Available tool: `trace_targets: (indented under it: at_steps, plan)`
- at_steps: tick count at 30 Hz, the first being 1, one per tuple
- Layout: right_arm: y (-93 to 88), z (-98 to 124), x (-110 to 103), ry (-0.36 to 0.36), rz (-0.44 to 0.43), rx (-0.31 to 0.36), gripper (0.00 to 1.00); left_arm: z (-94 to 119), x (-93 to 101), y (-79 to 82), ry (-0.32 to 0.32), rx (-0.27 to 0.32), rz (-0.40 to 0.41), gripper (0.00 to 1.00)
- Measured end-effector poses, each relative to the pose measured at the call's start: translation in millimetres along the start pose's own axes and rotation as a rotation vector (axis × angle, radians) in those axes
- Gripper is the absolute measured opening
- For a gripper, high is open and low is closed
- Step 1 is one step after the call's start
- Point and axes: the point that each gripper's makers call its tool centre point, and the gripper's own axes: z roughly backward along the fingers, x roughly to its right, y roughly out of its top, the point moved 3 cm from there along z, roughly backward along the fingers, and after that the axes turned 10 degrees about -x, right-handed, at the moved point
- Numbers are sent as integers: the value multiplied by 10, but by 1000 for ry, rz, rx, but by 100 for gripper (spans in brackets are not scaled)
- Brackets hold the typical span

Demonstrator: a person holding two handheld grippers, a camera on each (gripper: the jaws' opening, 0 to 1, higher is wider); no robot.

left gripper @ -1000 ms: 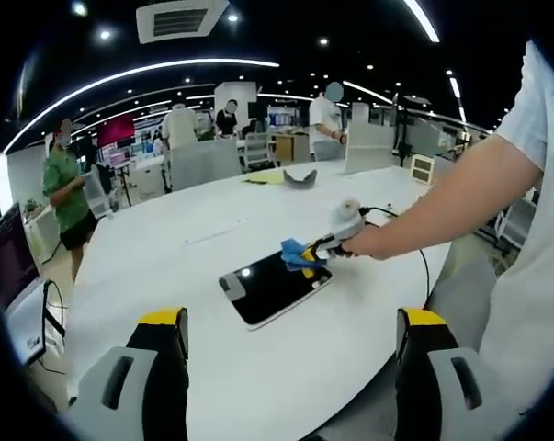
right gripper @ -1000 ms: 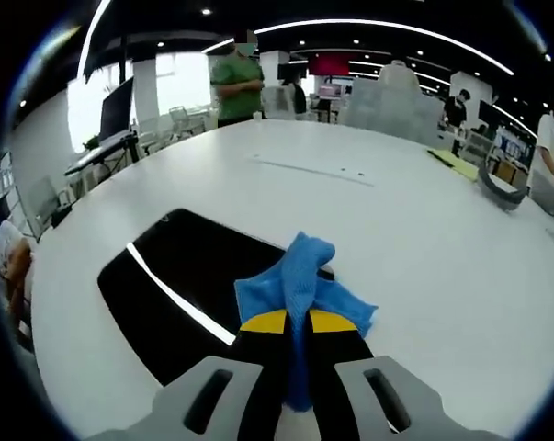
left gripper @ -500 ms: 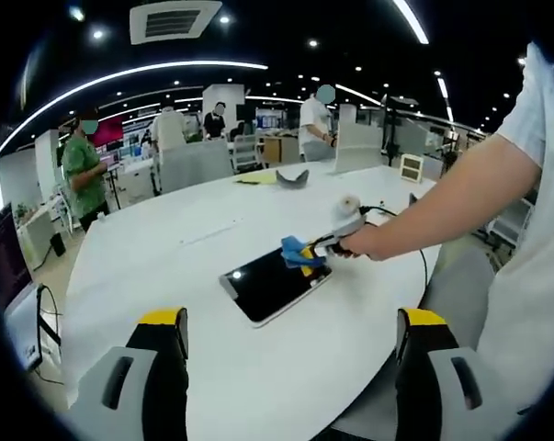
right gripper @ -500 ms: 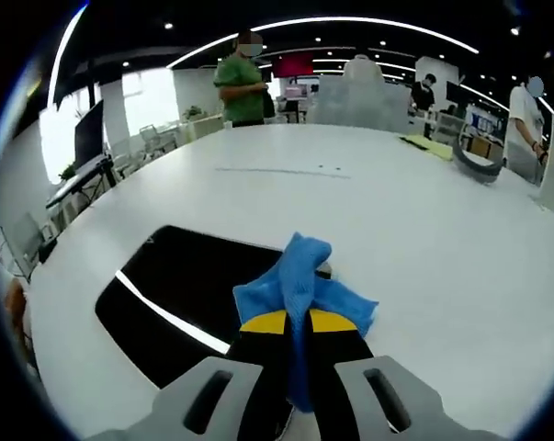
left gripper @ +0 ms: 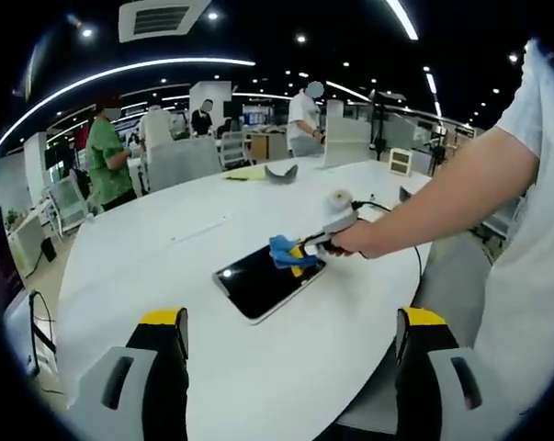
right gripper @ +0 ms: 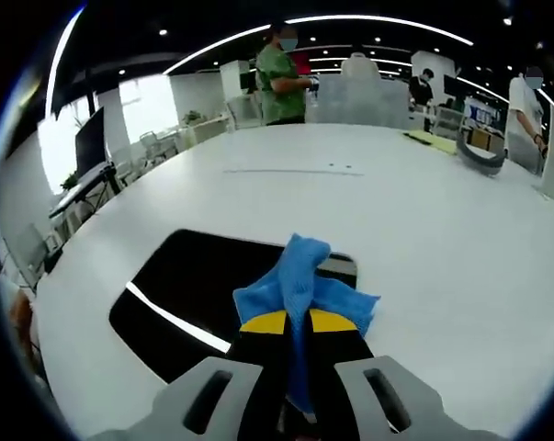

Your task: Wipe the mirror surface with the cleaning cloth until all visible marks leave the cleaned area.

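A dark rectangular mirror (left gripper: 263,281) (right gripper: 203,289) lies flat on the white round table (left gripper: 166,266). My right gripper (right gripper: 298,322) is shut on a blue cleaning cloth (right gripper: 299,280), which rests on the mirror near its right end. In the left gripper view the same cloth (left gripper: 284,250) sits at the mirror's far corner, held by the right gripper (left gripper: 304,254) in the person's hand. My left gripper (left gripper: 290,322) is held back above the table's near edge, jaws wide apart with nothing between them.
A person's arm (left gripper: 442,202) reaches in from the right. A grey curved object (left gripper: 278,172) and a yellow sheet lie at the far side of the table. Several people stand behind among desks and chairs. A cable (left gripper: 414,257) trails off the table's right edge.
The cloth has slid a little further onto the mirror. Both views have shifted slightly, and a person in green has walked along the far side.
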Motion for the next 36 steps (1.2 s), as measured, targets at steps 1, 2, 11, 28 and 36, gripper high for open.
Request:
trace_targets:
  at_steps: [1,2,11,28,36]
  plan:
    - [7,-10,-29,2,-1,2,2,6,-13,6,-1,3,0,95]
    - [9,-15,-54,4,-1,3,2,14,-30,16,-3,9,1,95]
    - [43,-66,-243,24,-4,4,2,3,-88,4,-14,3,-13,95]
    - [35,-107,-568,57,-13,6,2,44,-102,-32,-19,9,-19,94]
    - [63,-156,-760,81,22,-10,2,80,-115,-47,-18,11,-23,94]
